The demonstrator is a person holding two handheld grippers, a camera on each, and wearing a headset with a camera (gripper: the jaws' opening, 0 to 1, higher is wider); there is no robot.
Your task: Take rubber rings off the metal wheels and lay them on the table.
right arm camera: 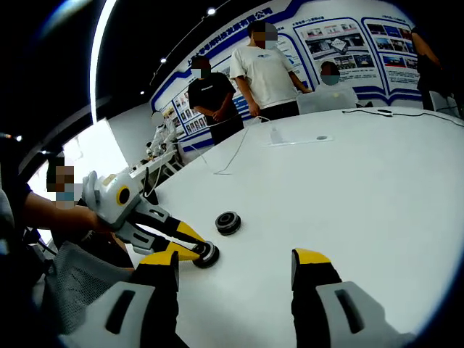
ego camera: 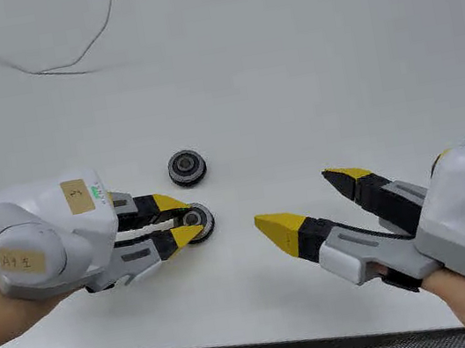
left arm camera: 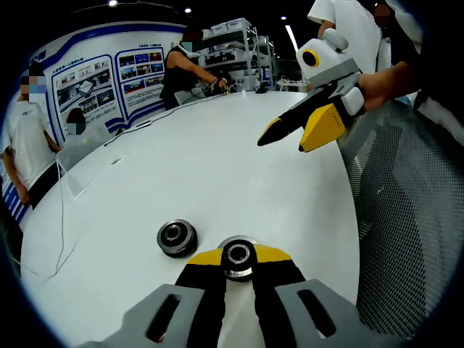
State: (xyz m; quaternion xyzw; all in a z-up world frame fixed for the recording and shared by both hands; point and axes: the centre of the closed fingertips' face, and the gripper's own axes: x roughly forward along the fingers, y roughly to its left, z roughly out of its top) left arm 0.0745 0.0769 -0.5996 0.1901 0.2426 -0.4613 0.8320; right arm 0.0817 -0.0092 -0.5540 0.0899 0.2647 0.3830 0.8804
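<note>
In the head view, the left tool [ego camera: 188, 218] lies low at the left of the white tabletop [ego camera: 306, 81], its yellow-tipped jaws clamped on the near wheel [ego camera: 204, 222], which rests on the surface. The far wheel [ego camera: 187, 167] lies flat just beyond it, apart from both tools. The right tool [ego camera: 294, 198] hangs at the right with its jaws spread wide, well clear of both wheels. A thin cable [ego camera: 63, 68] trails over the far left of the tabletop. In the left gripper view, the jaws grip the near wheel [left arm camera: 239, 255] by its sides; the far wheel [left arm camera: 177, 238] sits just to its left. In the right gripper view, its own jaws stand apart over bare tabletop, with the far wheel [right arm camera: 228, 222] beyond.
</note>
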